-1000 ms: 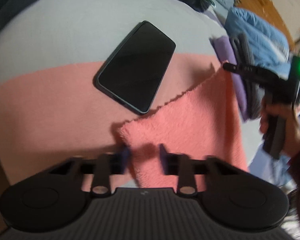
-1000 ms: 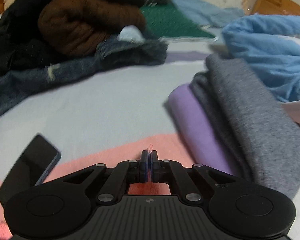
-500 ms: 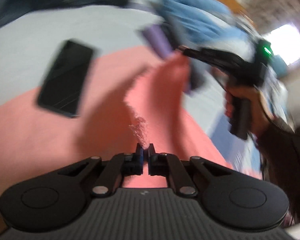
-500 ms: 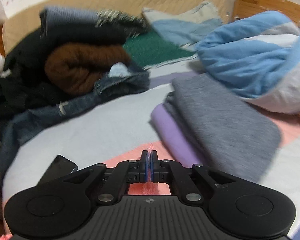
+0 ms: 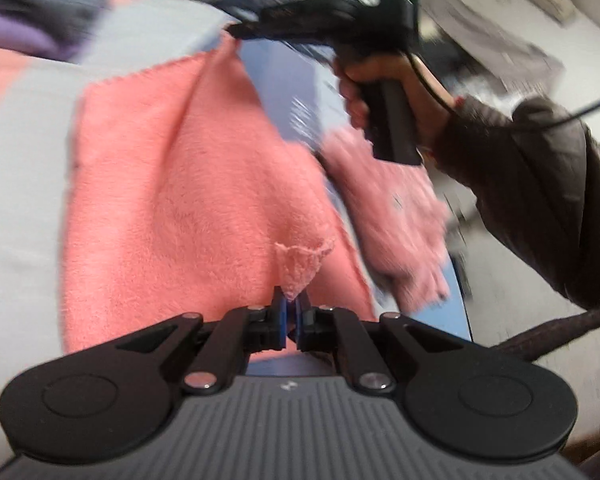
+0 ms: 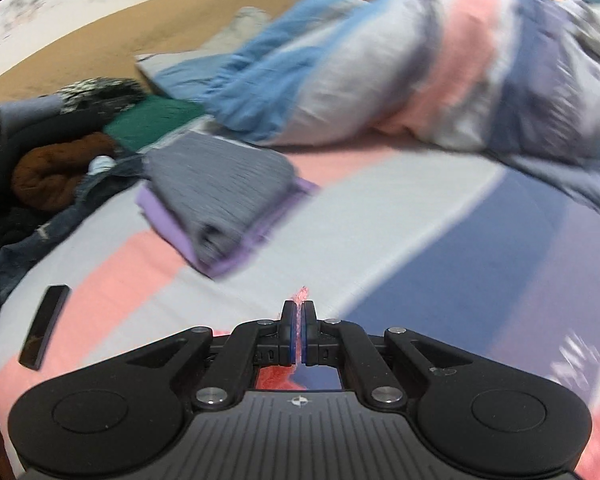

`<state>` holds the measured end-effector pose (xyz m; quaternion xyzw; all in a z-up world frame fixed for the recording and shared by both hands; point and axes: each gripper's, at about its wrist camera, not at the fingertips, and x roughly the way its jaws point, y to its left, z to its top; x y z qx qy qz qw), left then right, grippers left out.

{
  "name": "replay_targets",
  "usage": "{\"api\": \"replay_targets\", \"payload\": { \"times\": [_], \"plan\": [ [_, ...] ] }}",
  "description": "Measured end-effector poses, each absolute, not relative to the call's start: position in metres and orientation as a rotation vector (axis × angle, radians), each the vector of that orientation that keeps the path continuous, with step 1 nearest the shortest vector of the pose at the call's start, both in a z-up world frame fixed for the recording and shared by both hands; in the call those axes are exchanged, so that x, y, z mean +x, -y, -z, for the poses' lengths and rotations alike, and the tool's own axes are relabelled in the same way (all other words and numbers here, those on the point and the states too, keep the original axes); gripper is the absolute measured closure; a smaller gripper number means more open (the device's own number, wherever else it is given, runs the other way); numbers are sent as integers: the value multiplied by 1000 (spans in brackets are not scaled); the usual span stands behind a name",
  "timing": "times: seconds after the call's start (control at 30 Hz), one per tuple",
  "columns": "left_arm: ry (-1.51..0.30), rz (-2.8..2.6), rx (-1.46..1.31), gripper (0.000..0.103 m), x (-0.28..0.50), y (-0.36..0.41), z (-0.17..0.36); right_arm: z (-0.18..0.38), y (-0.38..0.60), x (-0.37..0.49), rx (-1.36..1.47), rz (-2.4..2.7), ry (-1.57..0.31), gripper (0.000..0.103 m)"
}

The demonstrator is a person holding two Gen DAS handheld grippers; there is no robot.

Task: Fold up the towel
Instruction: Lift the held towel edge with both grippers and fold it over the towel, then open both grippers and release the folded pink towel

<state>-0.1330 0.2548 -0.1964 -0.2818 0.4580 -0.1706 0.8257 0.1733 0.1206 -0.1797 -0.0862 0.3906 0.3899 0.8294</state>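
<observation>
The left tool (image 5: 291, 312) is clamped on a corner of the pink towel (image 5: 188, 184), low in the centre of the left wrist frame. The right tool (image 6: 299, 330) is likewise closed on another corner, a pink tuft showing between its tips. The towel hangs stretched between them above the striped bed (image 6: 440, 240). A phone (image 6: 44, 326) lies at lower left, folded clothes (image 6: 216, 196) at mid left.
</observation>
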Motion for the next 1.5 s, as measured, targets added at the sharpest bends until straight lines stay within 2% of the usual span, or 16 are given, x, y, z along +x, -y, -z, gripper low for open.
{"api": "replay_targets", "payload": {
  "times": [0.5,0.93,1.03,1.17,1.23,1.27,1.37,1.5],
  "plan": [
    [-1123,604,-435,98,-72,-115,224,220,24,196,-3,-626,-924,101],
    [-1216,598,-375,98,-45,-78,255,255,59,207,60,-576,-965,99],
    [-1236,603,-366,96,-47,-70,260,257,66,209,72,-540,-956,93],
    [-1227,635,-310,96,-51,-58,253,251,79,202,129,-503,-928,92],
    [-1208,647,-292,87,-56,-58,245,248,84,193,152,-504,-933,90],
    [-1200,646,-282,79,-58,-58,241,247,86,189,164,-505,-936,87],
    [-1191,627,-246,72,-65,-67,232,242,93,176,199,-506,-943,80],
    [-1174,514,-207,53,-72,-101,220,242,84,170,149,-553,-947,79]
  ]
}}
